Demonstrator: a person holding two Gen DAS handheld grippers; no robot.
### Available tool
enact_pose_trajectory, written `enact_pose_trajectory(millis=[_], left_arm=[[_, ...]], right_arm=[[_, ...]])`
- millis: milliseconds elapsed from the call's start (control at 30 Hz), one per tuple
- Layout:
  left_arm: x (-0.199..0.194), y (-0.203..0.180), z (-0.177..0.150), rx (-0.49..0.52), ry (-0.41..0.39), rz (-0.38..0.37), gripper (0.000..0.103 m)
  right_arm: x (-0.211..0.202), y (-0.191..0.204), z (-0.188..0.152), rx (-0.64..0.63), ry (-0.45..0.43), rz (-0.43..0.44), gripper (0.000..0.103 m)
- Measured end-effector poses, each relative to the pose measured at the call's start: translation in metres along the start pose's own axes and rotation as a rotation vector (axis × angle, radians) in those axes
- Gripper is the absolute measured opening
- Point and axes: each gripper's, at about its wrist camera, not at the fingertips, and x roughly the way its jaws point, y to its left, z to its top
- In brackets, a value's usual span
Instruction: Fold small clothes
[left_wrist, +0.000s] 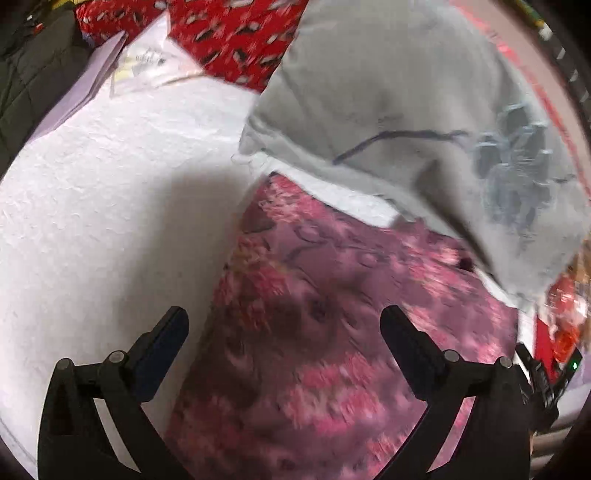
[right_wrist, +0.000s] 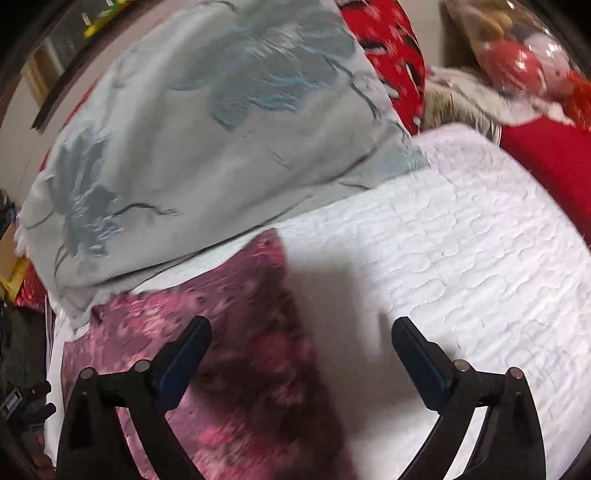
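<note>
Pink floral garment (left_wrist: 332, 332) lay flat on the white quilted bed (right_wrist: 461, 240), just before a grey pillow (left_wrist: 406, 110). I held left gripper (left_wrist: 284, 321) and right gripper (right_wrist: 303, 332) wide-jawed, empty; I judged pinching opposite edges best.

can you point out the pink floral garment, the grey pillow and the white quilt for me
pink floral garment (left_wrist: 332, 332), left wrist view, middle of the cloth between the open tongs
grey pillow (right_wrist: 207, 147), right wrist view, centre of its embroidered face
white quilt (right_wrist: 461, 258), right wrist view, bare stitched surface right of the garment
</note>
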Motion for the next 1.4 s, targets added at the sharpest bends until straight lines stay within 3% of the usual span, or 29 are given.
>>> enact_pose_trajectory(millis=[67,133,233,300,367,400,433,467,533,600,700,800,933,1000,1100,1167,1233,1300,1333,1400], left_arm=[[0.031,0.004,0.001,0.003,0.096,0.077,0.103],[0.031,0.000,-0.001,0.047,0.054,0.100,0.103],[0.012,-0.003,-0.002,0.095,0.044,0.044,0.103],[-0.002,0.002,-0.006,0.092,0.016,0.016,0.103],[0.001,0.005,-0.013,0.113,0.038,0.083,0.103],[0.008,0.005,-0.016,0.133,0.078,0.119,0.103],[0.012,0.010,-0.017,0.133,0.112,0.100,0.102],[0.009,0.017,-0.017,0.110,0.122,0.072,0.101],[-0.006,0.037,-0.014,0.046,0.118,0.010,0.099],[-0.022,0.057,-0.009,0.010,0.090,0.008,0.099],[-0.038,0.086,-0.002,-0.024,0.078,0.016,0.099],[-0.051,0.112,0.001,-0.059,0.084,0.005,0.099],[-0.062,0.128,-0.007,-0.054,0.092,0.002,0.099],[-0.066,0.131,-0.009,-0.046,0.097,-0.002,0.099],[-0.069,0.140,-0.010,-0.038,0.103,-0.023,0.099],[-0.069,0.142,-0.010,-0.035,0.114,-0.048,0.099],[-0.068,0.140,-0.009,-0.035,0.123,-0.092,0.099],[-0.064,0.133,-0.005,-0.038,0.144,-0.162,0.099],[-0.062,0.130,-0.002,-0.042,0.155,-0.202,0.099],[-0.057,0.121,0.004,-0.056,0.180,-0.302,0.099]], right_arm=[[0.009,0.008,-0.003,-0.073,-0.004,-0.060,0.094],[0.008,0.024,-0.005,-0.153,-0.003,-0.139,0.092],[-0.013,0.038,-0.010,-0.193,-0.048,-0.079,0.076],[-0.033,0.047,-0.020,-0.215,-0.092,-0.014,0.077],[-0.034,0.048,-0.030,-0.217,-0.087,-0.007,0.083],[-0.025,0.047,-0.032,-0.212,-0.049,-0.028,0.086],[-0.010,0.042,-0.033,-0.194,0.034,-0.062,0.087],[-0.007,0.035,-0.033,-0.141,0.062,-0.043,0.087],[-0.030,0.035,-0.031,-0.085,0.009,-0.067,0.087],[-0.051,0.049,-0.041,-0.126,-0.047,-0.027,0.088],[-0.078,0.100,-0.081,-0.308,-0.047,0.083,0.088],[-0.091,0.170,-0.148,-0.549,0.025,0.237,0.088],[-0.111,0.253,-0.235,-0.896,0.031,0.341,0.088],[-0.115,0.283,-0.273,-1.068,-0.009,0.327,0.088],[-0.103,0.311,-0.315,-1.270,-0.091,0.212,0.088],[-0.094,0.316,-0.317,-1.303,-0.194,0.170,0.089],[-0.088,0.321,-0.310,-1.274,-0.238,0.131,0.088],[-0.080,0.326,-0.298,-1.237,-0.225,0.108,0.059],[-0.080,0.331,-0.300,-1.216,-0.204,0.101,0.019],[-0.087,0.325,-0.287,-1.140,-0.201,0.148,0.020]])
